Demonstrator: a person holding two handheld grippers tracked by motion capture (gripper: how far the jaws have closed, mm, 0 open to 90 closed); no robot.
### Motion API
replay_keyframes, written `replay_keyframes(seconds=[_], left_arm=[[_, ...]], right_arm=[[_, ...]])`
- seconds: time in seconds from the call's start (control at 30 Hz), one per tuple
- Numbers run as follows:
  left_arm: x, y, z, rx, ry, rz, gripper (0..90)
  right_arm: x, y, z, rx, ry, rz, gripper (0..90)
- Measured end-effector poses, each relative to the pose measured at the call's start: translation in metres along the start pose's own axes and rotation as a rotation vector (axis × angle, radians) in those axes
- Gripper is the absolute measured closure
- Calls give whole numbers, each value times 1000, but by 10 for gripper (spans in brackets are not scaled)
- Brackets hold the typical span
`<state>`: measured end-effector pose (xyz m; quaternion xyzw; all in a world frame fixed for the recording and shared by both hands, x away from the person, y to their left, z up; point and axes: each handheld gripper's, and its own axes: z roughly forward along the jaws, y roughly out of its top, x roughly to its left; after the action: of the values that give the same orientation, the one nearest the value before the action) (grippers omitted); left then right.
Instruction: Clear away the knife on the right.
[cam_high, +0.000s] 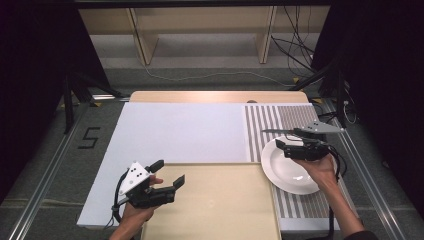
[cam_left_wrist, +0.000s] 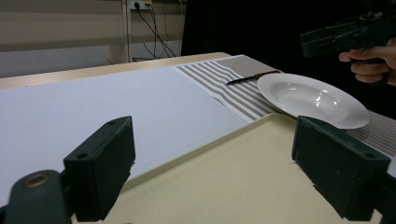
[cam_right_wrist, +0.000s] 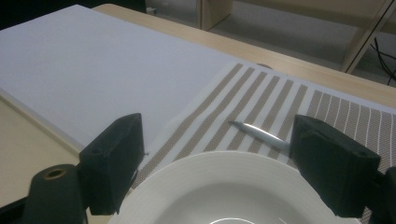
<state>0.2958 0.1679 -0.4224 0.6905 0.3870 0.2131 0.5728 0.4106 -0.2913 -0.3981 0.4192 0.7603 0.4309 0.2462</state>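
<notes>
Both tongs, left (cam_high: 169, 172) and right (cam_high: 281, 145), are held wide open, empty; the plate (cam_high: 292, 167) could be knocked against the knife (cam_high: 275, 131).

lab | black curtains (cam_high: 30, 75), loose cables (cam_high: 295, 50) (floor), aluminium rails (cam_high: 42, 175)

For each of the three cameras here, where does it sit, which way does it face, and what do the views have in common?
High view: fixed above the person's side, looking forward and down on the table; both forearms, the left gripper and the right gripper show.
Left gripper view: low over the cream tray, facing the white plate; its own open jaws, plus the other hand.
Right gripper view: above the plate, facing the striped mat and knife; its own open jaws.
All three share plate, mat and knife.
</notes>
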Motion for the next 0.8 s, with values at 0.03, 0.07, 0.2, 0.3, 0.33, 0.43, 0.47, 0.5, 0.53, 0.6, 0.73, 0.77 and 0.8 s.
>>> replay_keyframes(seconds=[0.03, 0.07, 0.2, 0.3, 0.33, 0.43, 0.47, 0.5, 0.53, 0.6, 0.73, 0.77, 0.8], left_arm=[[0, 0, 0, 0, 0, 0, 131], [0, 0, 0, 0, 0, -1, 131], [0, 0, 1, 7, -1, 3, 131], [0, -1, 2, 6, -5, -4, 131], [0, -1, 2, 6, -5, -4, 131], [0, 0, 2, 2, -7, -10, 131], [1, 0, 2, 2, -8, -10, 131], [1, 0, 2, 2, -9, -11, 131], [1, 0, 2, 3, -10, -8, 131], [1, 0, 2, 3, -10, -8, 131], [0, 0, 2, 5, -12, -6, 131], [0, 0, 2, 6, -13, -6, 131], [0, 0, 2, 4, -14, -8, 131]], right_arm=[[0, 0, 0, 0, 0, 0, 193], [-4, 2, 3, 13, 2, 2, 192], [-13, 6, 10, 36, 5, 12, 182], [-23, 10, 16, 70, 17, 25, 176], [-23, 10, 16, 70, 17, 25, 176], [-34, 16, 25, 124, 9, 22, 169], [-42, 20, 30, 163, -3, 27, 169], [-45, 22, 33, 177, -4, 28, 171], [-48, 23, 35, 183, -5, 31, 174], [-56, 24, 40, 212, -17, 40, 178], [-67, 24, 50, 273, -47, 33, 186], [-73, 22, 56, 298, -63, 41, 190], [-76, 21, 59, 303, -64, 46, 191]])
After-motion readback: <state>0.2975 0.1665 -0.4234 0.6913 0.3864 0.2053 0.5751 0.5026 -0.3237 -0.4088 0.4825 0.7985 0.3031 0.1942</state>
